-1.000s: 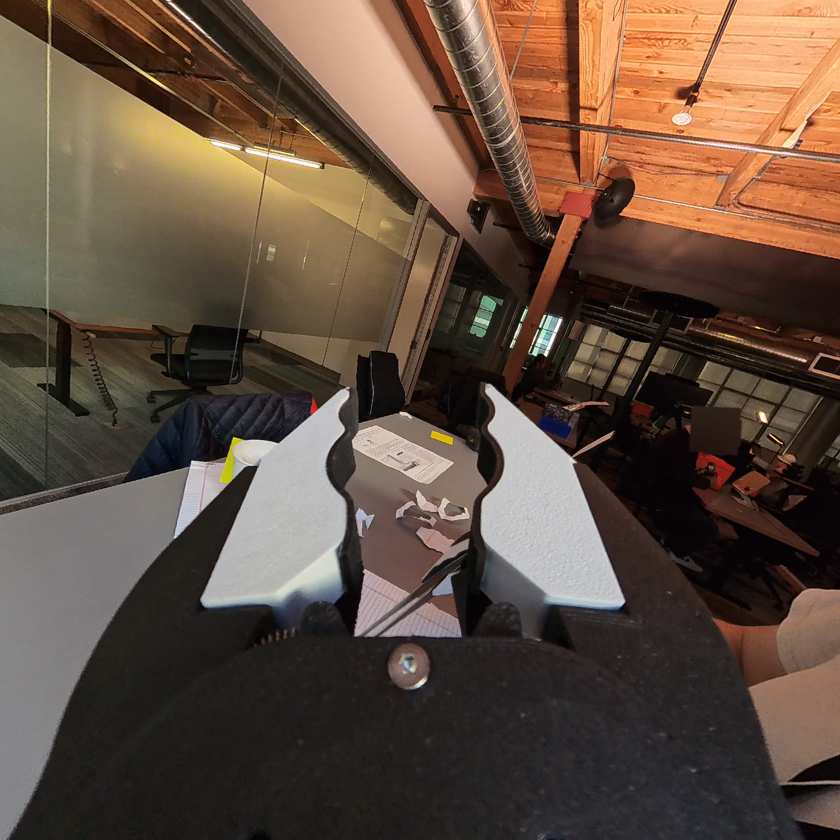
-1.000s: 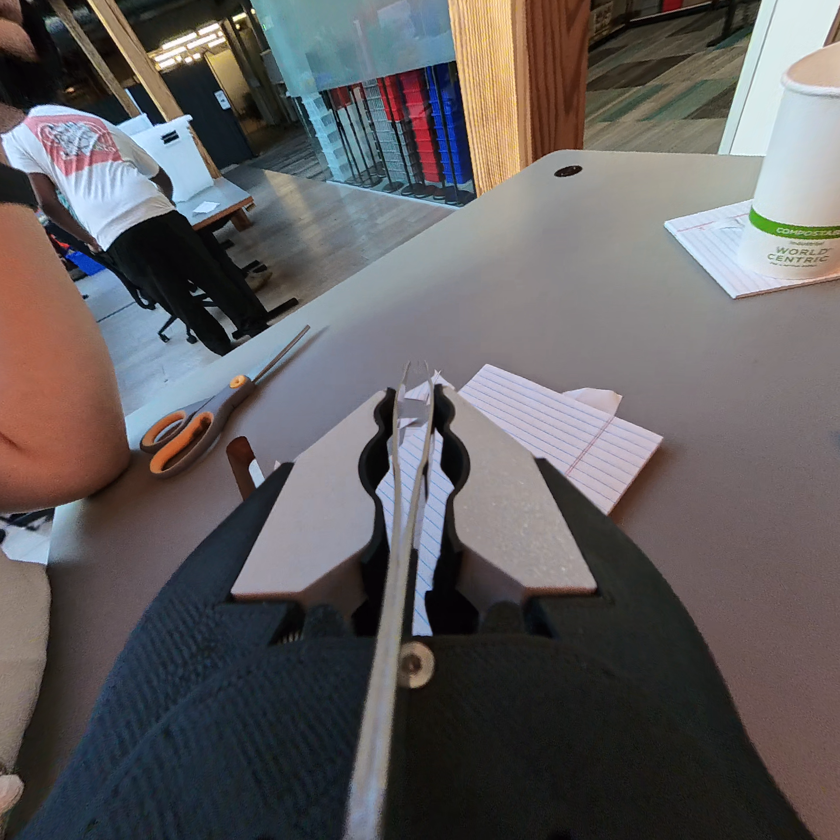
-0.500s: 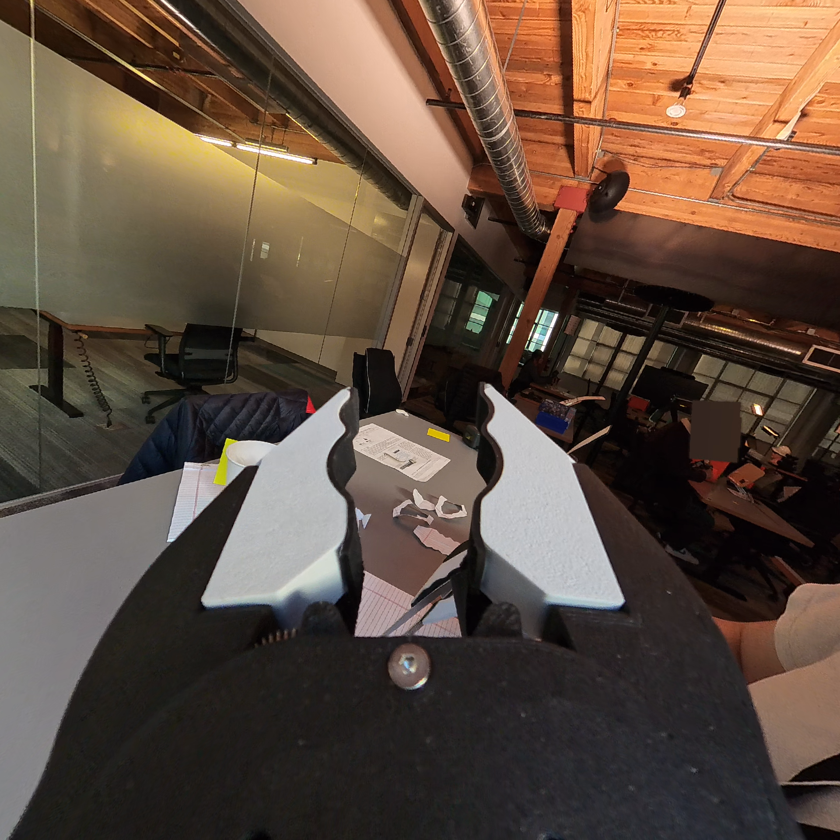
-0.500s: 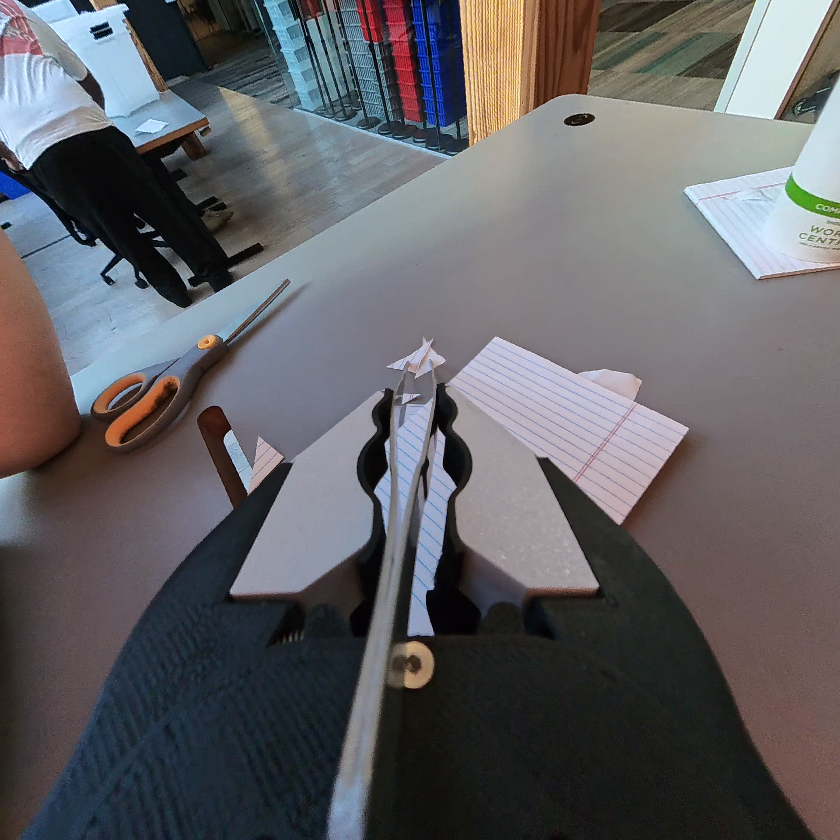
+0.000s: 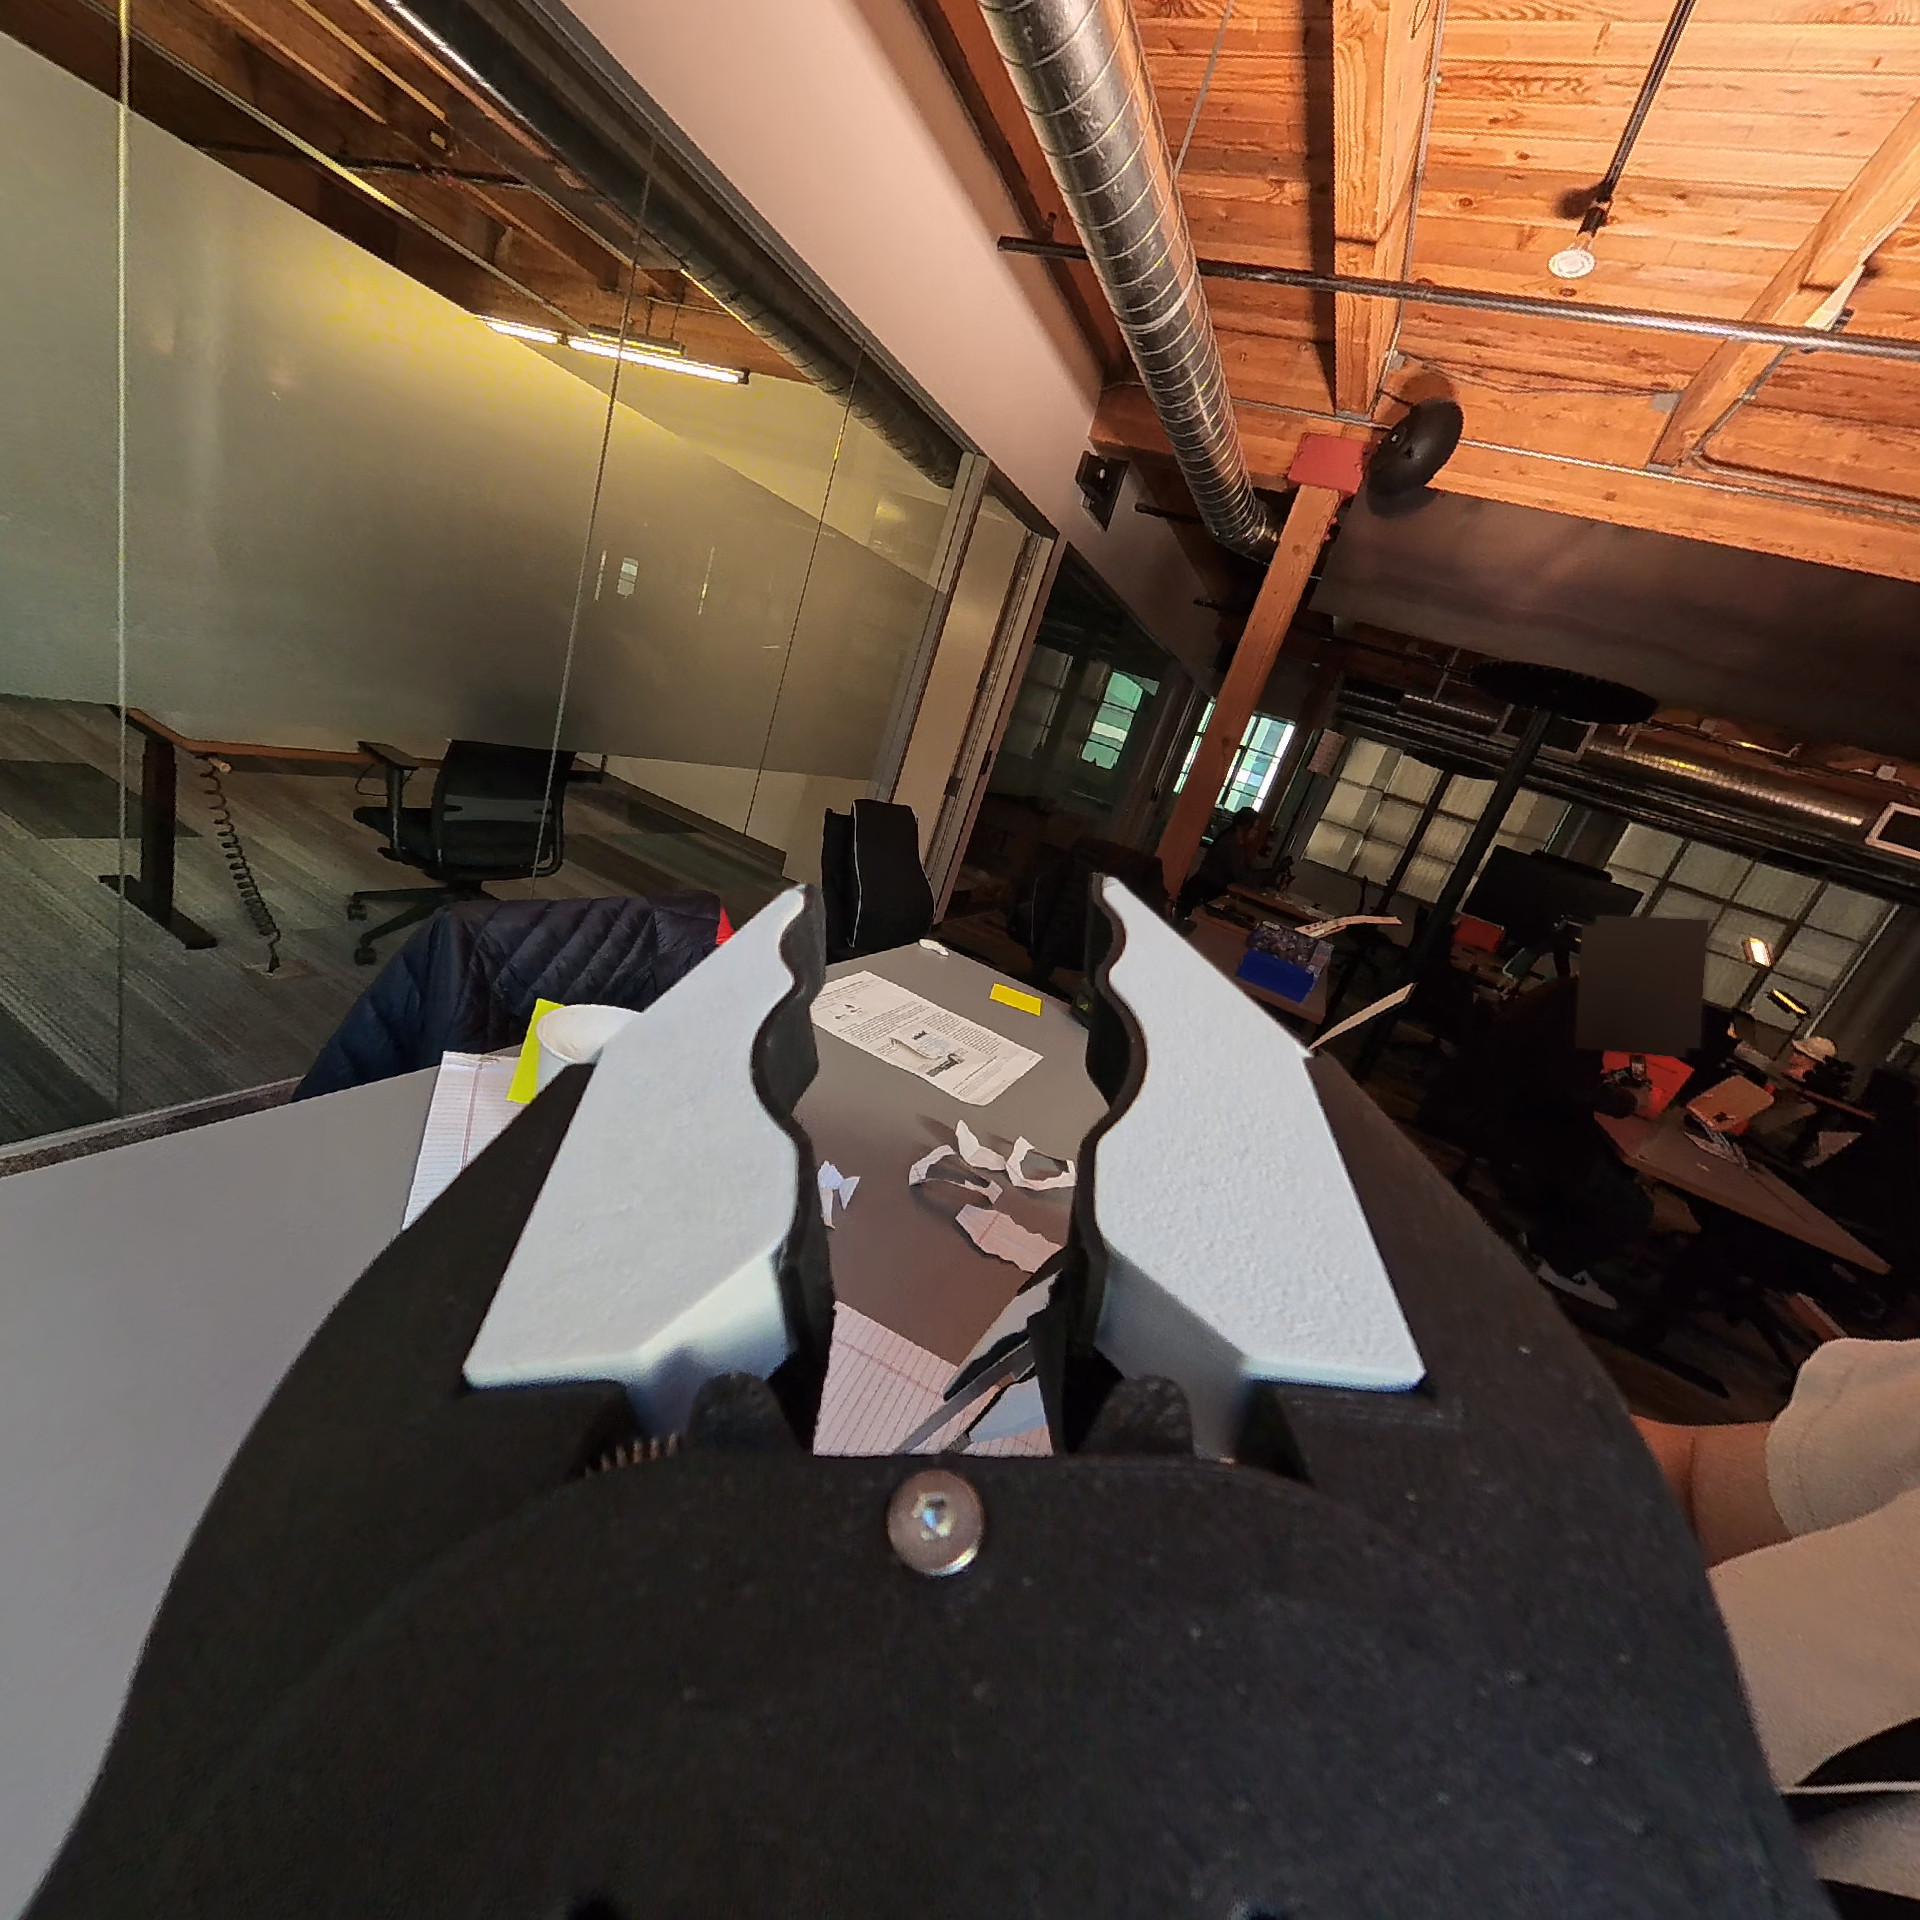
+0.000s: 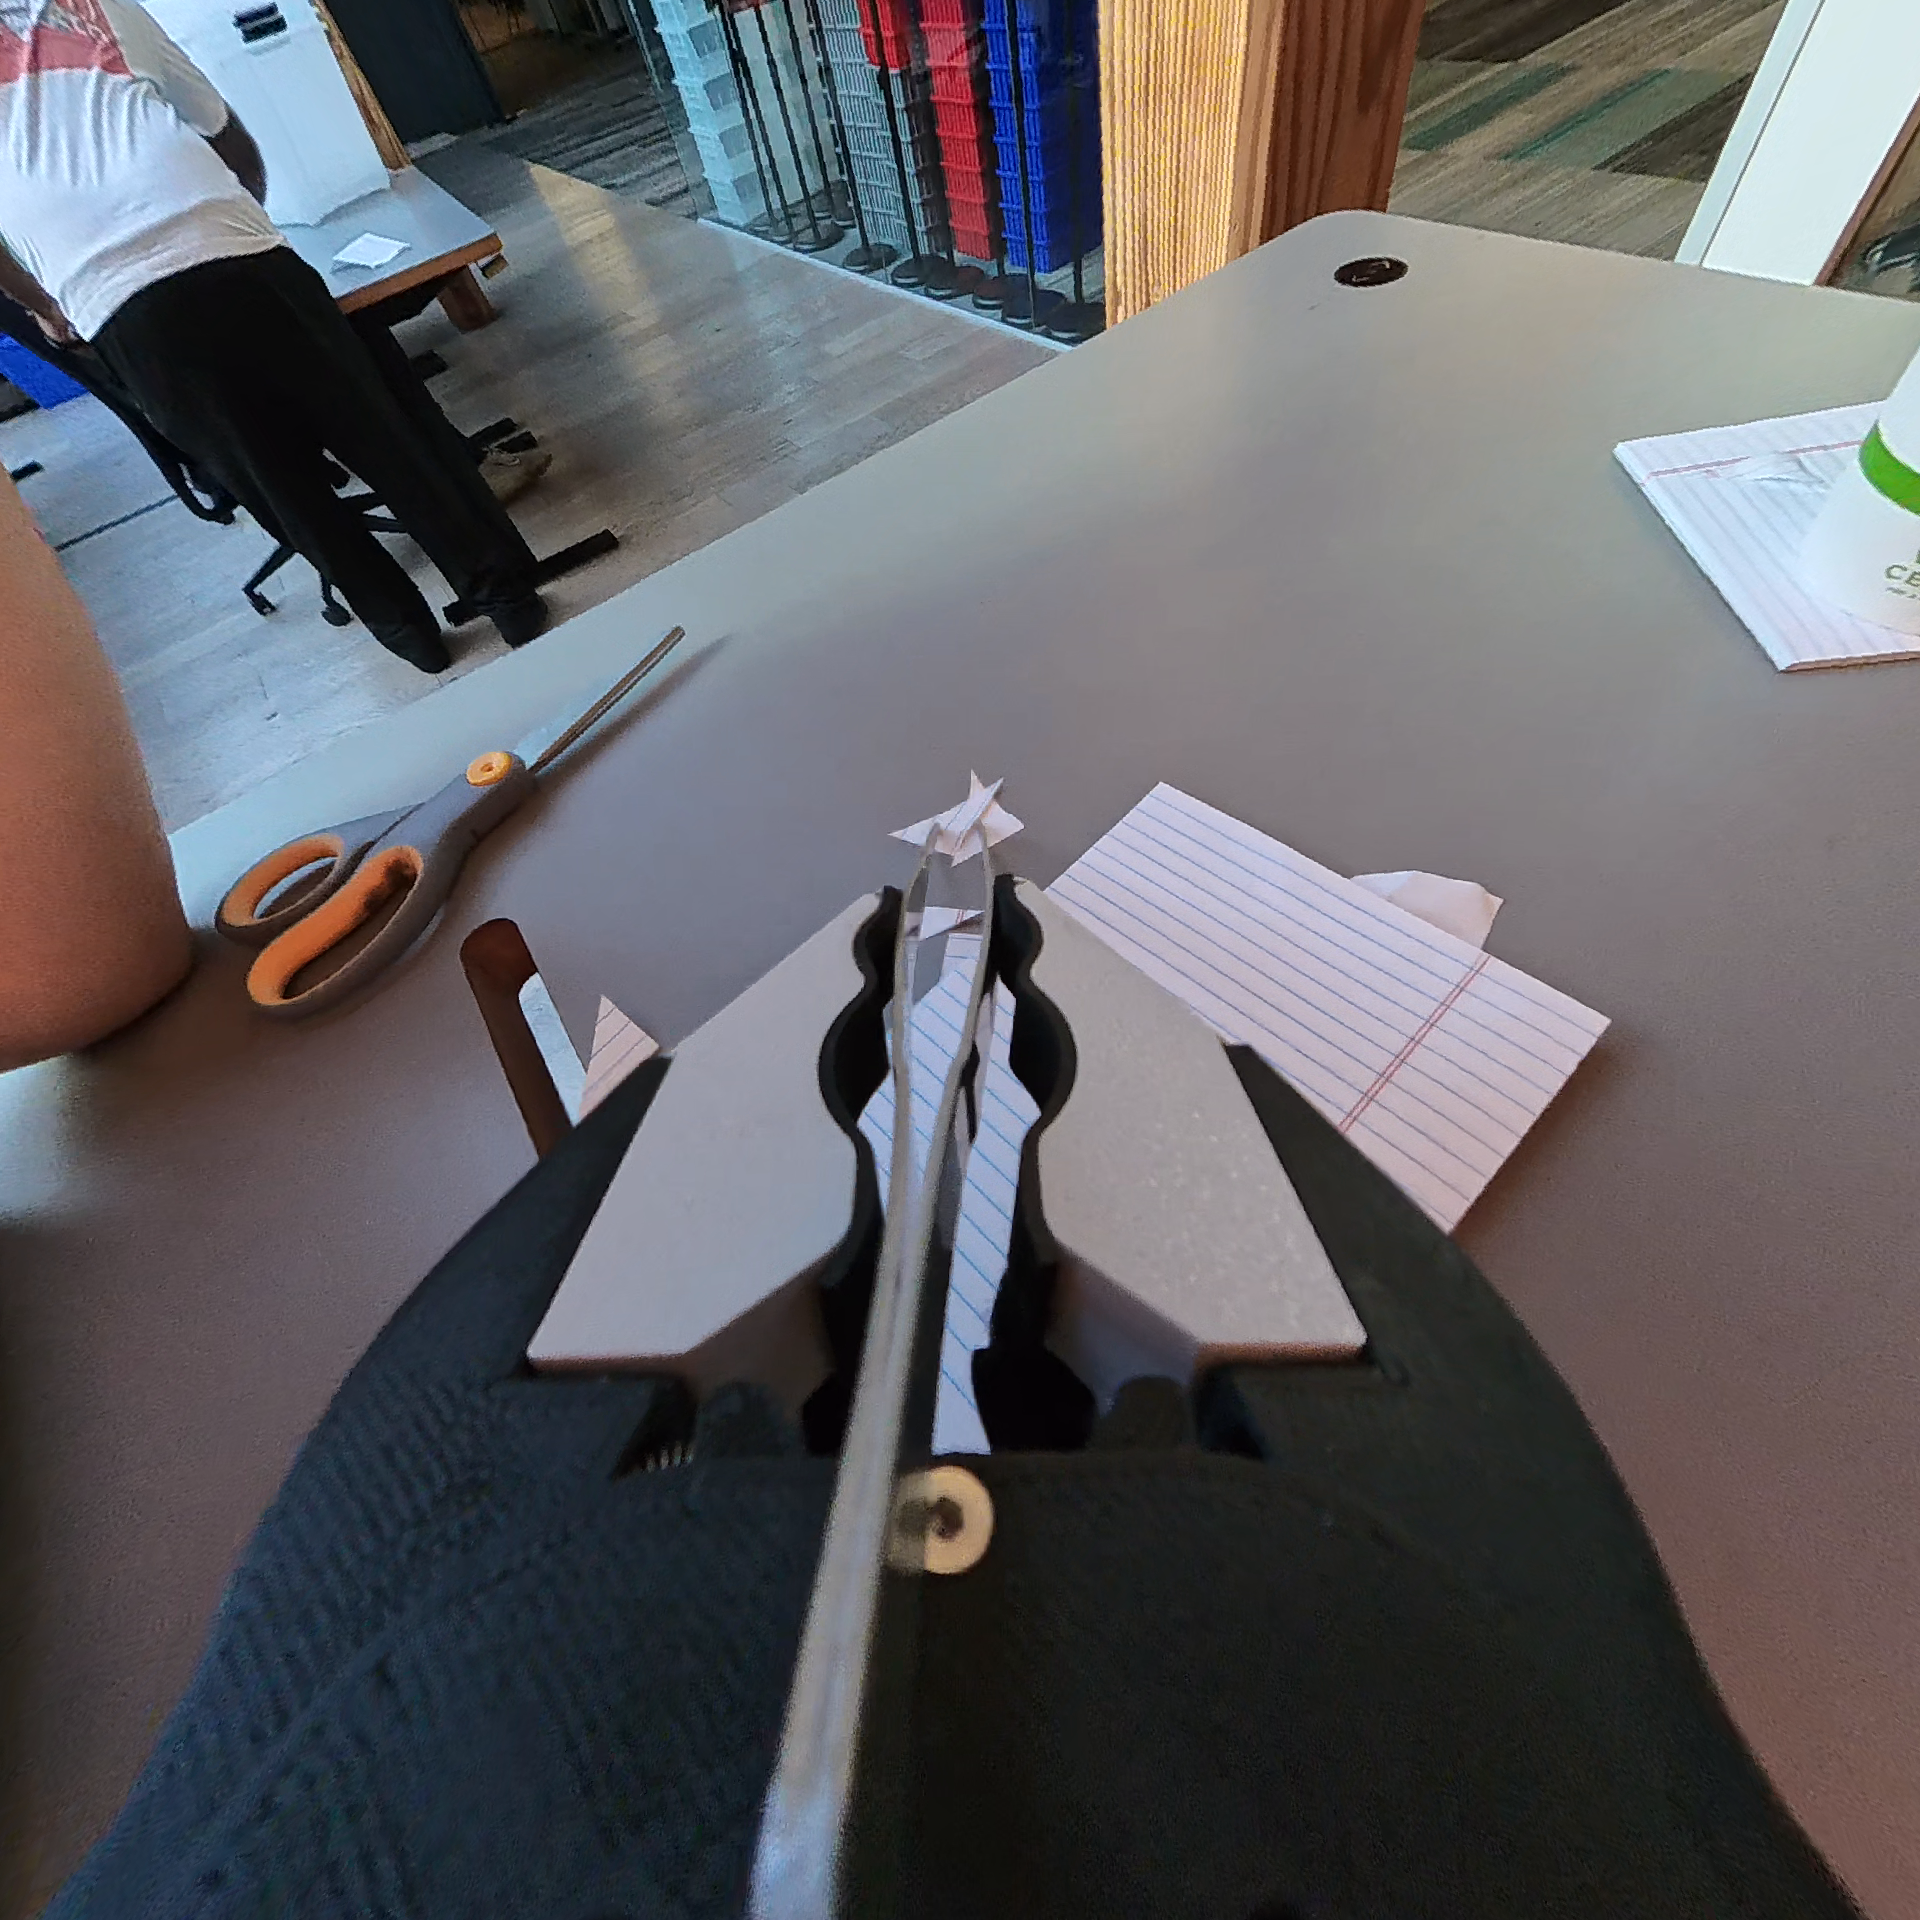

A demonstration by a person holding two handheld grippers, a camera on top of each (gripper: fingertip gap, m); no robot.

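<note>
Gripping tweezers, right gripper over lined paper.

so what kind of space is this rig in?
Looks like an open-plan office in a converted loft or warehouse: glass-walled meeting room, exposed wood ceiling with metal duct, desks with office chairs. The work surface is a grey desk with lined paper and scissors.

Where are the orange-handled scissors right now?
In the right wrist view, the scissors lie flat on the grey table, left of the right gripper, near the table's edge.
</note>
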